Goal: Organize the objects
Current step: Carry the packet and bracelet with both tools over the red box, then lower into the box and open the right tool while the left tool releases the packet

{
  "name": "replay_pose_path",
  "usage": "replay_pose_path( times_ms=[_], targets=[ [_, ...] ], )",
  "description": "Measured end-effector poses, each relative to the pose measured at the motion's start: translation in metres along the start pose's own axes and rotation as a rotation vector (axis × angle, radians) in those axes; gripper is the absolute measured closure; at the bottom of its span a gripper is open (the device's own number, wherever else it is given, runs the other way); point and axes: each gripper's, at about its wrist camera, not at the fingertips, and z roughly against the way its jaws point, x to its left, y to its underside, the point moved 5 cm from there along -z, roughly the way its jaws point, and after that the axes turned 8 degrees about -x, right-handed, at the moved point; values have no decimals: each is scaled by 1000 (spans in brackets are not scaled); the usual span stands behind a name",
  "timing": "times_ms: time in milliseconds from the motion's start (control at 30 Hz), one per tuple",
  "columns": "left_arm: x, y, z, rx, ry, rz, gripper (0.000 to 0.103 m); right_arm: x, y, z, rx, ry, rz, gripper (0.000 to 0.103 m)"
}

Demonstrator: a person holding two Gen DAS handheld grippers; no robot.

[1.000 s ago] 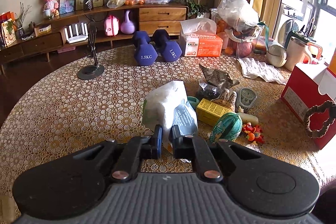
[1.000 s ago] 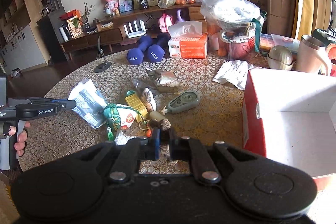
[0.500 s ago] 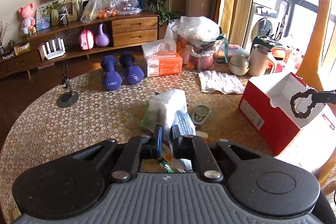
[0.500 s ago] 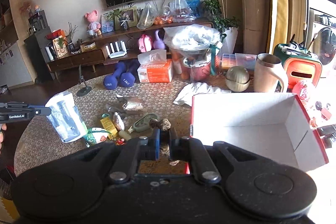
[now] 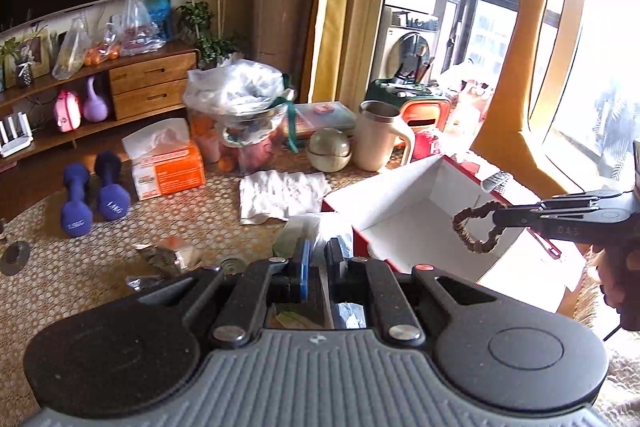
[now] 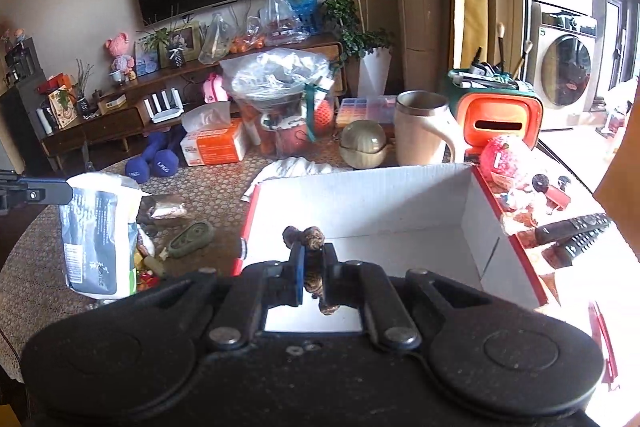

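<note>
Now the right gripper (image 6: 311, 267) pinches a brown beaded bracelet (image 5: 476, 229) above the open red box (image 6: 360, 203); the left gripper (image 5: 316, 267), tilted downward, clamps a white plastic packet (image 6: 100, 231) over the table (image 5: 80, 267).

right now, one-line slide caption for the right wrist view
Right gripper holds a brown bead bracelet over the open red box.
</note>
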Motion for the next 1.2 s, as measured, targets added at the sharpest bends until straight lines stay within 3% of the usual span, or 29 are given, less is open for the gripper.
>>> replay_pose_path(
  times_ms=[300, 533, 833, 1200],
  targets=[
    [-77, -30, -73, 12, 111, -35, 95, -62, 9, -17, 37, 82, -35, 96],
    [-117, -23, -139, 77, 132, -83, 95, -92, 17, -41, 78, 115, -39, 96],
    [-137, 9, -215, 189, 138, -60, 95, -119, 31, -73, 128, 132, -52, 96],
    [-135, 38, -250, 308, 97, -71, 95, -106, 58, -94, 227, 67, -17, 95]
  ],
)
